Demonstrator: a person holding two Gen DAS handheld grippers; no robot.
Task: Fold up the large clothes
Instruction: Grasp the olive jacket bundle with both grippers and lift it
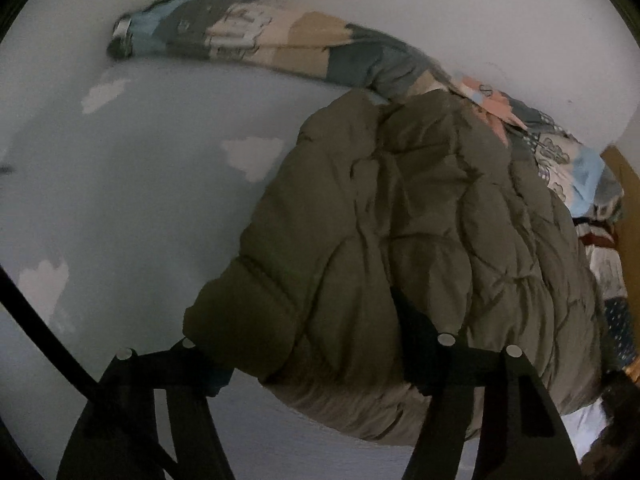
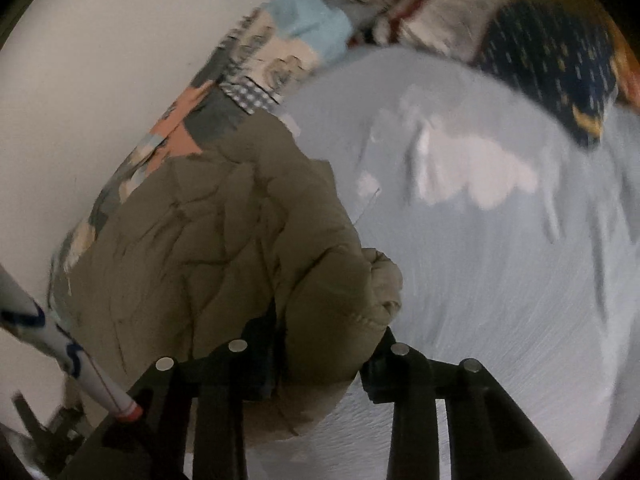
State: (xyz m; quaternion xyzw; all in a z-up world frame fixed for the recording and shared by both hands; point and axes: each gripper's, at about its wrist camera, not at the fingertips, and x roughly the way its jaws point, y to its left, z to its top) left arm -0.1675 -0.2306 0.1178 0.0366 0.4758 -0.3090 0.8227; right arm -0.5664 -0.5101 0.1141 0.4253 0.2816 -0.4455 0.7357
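An olive-green quilted puffer jacket lies bunched on a pale blue bed sheet printed with white clouds. In the left wrist view my left gripper is shut on the jacket's near edge. One finger presses into the padding and the other sits at the hem corner. In the right wrist view the same jacket fills the left half. My right gripper is shut on a puffy fold of it, with the cuff end bulging out to the right. The jacket's gripped edge hangs just above the sheet.
A rolled patchwork quilt runs along the white wall behind the jacket. It also shows in the right wrist view as the quilt. A dark blue dotted cushion lies at the far right. A brown wooden board edges the bed.
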